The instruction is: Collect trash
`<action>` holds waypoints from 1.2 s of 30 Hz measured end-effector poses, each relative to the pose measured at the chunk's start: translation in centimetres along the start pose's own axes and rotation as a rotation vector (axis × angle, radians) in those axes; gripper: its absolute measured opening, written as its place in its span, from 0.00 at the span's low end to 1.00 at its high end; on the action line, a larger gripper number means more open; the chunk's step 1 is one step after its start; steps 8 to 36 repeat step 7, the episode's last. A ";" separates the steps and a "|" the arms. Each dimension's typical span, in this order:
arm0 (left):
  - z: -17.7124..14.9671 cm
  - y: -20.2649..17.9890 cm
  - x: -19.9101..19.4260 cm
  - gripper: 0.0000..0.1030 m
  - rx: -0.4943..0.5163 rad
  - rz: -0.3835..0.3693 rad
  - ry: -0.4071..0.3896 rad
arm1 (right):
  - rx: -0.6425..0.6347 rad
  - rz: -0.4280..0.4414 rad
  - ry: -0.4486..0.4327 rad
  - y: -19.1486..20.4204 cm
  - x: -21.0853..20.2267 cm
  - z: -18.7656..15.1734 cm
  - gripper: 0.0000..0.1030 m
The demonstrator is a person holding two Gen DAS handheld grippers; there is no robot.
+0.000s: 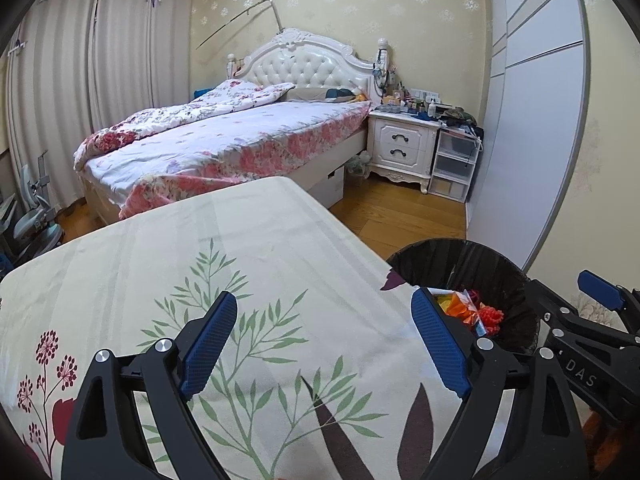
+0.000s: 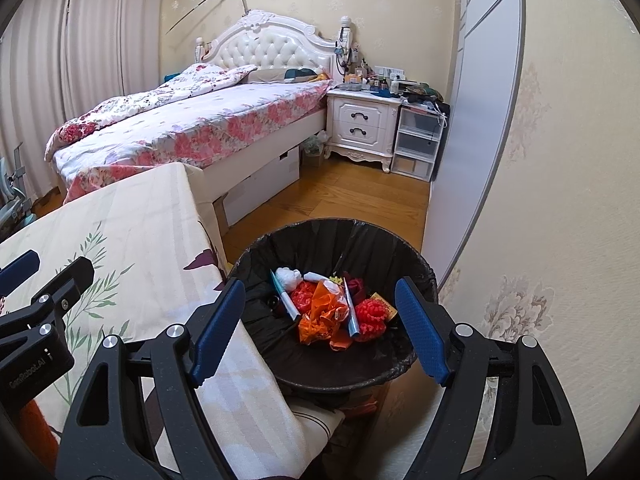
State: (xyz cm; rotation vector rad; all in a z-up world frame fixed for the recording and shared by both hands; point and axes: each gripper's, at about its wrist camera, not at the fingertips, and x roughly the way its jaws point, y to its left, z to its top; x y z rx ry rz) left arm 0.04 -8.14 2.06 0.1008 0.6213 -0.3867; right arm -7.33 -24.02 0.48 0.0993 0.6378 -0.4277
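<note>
A black-lined trash bin (image 2: 332,228) stands on the floor beside the table's right edge. It holds a pile of trash (image 2: 324,312): orange and red wrappers, a white wad and silvery strips. My right gripper (image 2: 320,284) hovers open over the bin's near side with nothing between its fingers. My left gripper (image 1: 324,300) is open and empty above the floral tablecloth (image 1: 240,240). The bin (image 1: 480,264) appears at the right of the left wrist view, with the right gripper's blue finger (image 1: 600,286) beyond it.
A bed (image 1: 224,140) with a flowered quilt stands behind the table. A white nightstand (image 1: 404,144) and clear plastic drawers (image 1: 456,164) sit by a grey wardrobe (image 1: 532,120). Wooden floor (image 2: 340,196) lies between bed and bin. A wallpapered wall (image 2: 560,200) is close on the right.
</note>
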 end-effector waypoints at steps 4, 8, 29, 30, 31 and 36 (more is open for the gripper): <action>-0.2 1.1 0.1 0.84 -0.019 0.034 0.018 | -0.015 0.009 0.001 1.0 0.1 0.0 0.73; -0.4 2.2 0.1 0.84 -0.034 0.058 0.027 | -0.034 0.027 0.006 2.1 0.1 0.1 0.73; -0.4 2.2 0.1 0.84 -0.034 0.058 0.027 | -0.034 0.027 0.006 2.1 0.1 0.1 0.73; -0.4 2.2 0.1 0.84 -0.034 0.058 0.027 | -0.034 0.027 0.006 2.1 0.1 0.1 0.73; -0.4 2.2 0.1 0.84 -0.034 0.058 0.027 | -0.034 0.027 0.006 2.1 0.1 0.1 0.73; -0.4 2.2 0.1 0.84 -0.034 0.058 0.027 | -0.034 0.027 0.006 2.1 0.1 0.1 0.73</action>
